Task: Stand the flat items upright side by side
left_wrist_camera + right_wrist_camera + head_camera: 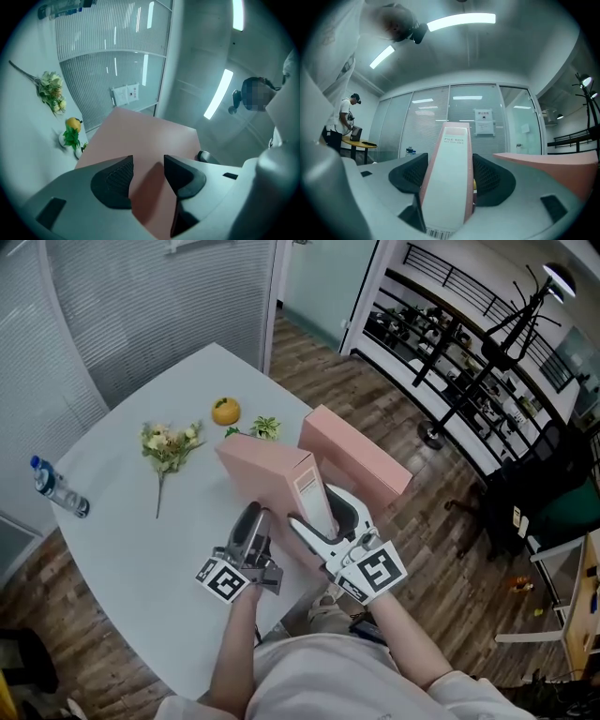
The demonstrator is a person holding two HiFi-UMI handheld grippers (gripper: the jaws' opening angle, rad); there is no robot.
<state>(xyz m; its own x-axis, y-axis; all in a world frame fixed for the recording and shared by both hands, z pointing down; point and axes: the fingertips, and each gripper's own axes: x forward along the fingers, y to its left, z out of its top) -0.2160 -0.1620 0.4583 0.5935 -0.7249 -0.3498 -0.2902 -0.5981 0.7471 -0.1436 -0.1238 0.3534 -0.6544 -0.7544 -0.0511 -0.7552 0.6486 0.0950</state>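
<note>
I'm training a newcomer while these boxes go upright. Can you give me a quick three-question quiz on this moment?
1. True or false: the right gripper has its jaws clamped on the spine of a pink file box.
2. How many pink file boxes show in the head view?
3. What lies near the table's left edge: A a mug, B a water bottle, C a stapler?
Key: 1 true; 2 two; 3 B.
</note>
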